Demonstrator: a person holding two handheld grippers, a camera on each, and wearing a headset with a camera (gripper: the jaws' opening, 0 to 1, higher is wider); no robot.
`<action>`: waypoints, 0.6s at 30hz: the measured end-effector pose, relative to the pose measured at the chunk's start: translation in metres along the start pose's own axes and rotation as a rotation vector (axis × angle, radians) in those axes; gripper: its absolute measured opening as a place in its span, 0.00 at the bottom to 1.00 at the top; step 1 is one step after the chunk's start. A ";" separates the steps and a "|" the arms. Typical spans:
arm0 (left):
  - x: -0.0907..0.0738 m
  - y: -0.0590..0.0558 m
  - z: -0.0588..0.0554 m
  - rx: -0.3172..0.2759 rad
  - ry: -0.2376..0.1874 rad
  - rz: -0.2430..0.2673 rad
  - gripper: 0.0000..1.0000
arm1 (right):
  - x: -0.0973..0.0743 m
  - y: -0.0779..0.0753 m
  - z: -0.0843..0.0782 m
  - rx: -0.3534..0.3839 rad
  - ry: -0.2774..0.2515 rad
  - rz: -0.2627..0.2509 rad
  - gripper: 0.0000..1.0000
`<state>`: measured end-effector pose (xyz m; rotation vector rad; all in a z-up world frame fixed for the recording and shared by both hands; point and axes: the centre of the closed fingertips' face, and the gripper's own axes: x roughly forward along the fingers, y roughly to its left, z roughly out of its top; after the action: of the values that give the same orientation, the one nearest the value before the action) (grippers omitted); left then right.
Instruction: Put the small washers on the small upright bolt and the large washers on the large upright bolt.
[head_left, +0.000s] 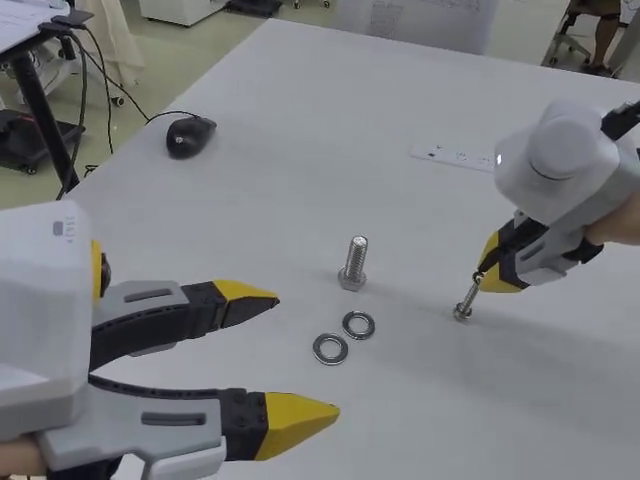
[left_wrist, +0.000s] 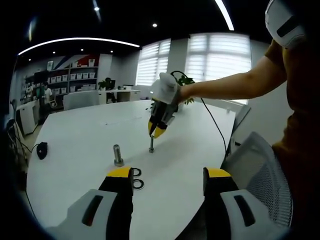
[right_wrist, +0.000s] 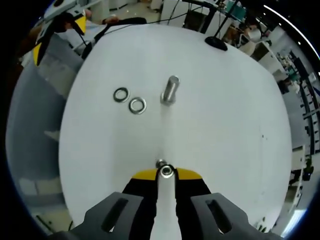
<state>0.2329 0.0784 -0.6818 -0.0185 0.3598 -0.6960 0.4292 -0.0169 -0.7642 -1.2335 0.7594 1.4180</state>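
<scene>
The large bolt (head_left: 355, 262) (left_wrist: 118, 155) (right_wrist: 170, 90) stands upright mid-table. Two large washers (head_left: 358, 324) (head_left: 330, 349) lie flat side by side just in front of it, also seen from the right gripper (right_wrist: 120, 94) (right_wrist: 137, 105). The small bolt (head_left: 468, 300) (left_wrist: 151, 146) (right_wrist: 160, 163) stands to the right, leaning a little. My right gripper (head_left: 487, 275) (left_wrist: 156, 132) (right_wrist: 166, 172) is at its top end, shut on a small washer (right_wrist: 166, 172). My left gripper (head_left: 305, 352) (left_wrist: 169, 175) is open and holds nothing, low at the near left of the large washers.
A black mouse (head_left: 189, 135) (right_wrist: 216, 42) lies near the table's far left edge, its cable running off the table. A white label strip (head_left: 450, 156) lies at the back right. A grey mesh chair (left_wrist: 260, 170) stands by the near edge.
</scene>
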 end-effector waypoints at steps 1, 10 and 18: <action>0.000 0.000 0.000 0.001 -0.001 0.000 0.55 | 0.001 0.001 -0.001 0.003 0.004 0.007 0.12; 0.000 -0.001 0.000 0.002 -0.001 -0.001 0.55 | 0.013 0.005 -0.006 -0.001 0.011 0.026 0.12; 0.000 -0.001 -0.001 0.000 0.004 0.001 0.55 | 0.029 0.008 -0.011 -0.010 0.008 0.031 0.13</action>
<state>0.2326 0.0778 -0.6826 -0.0168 0.3632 -0.6952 0.4268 -0.0201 -0.7956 -1.2401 0.7806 1.4443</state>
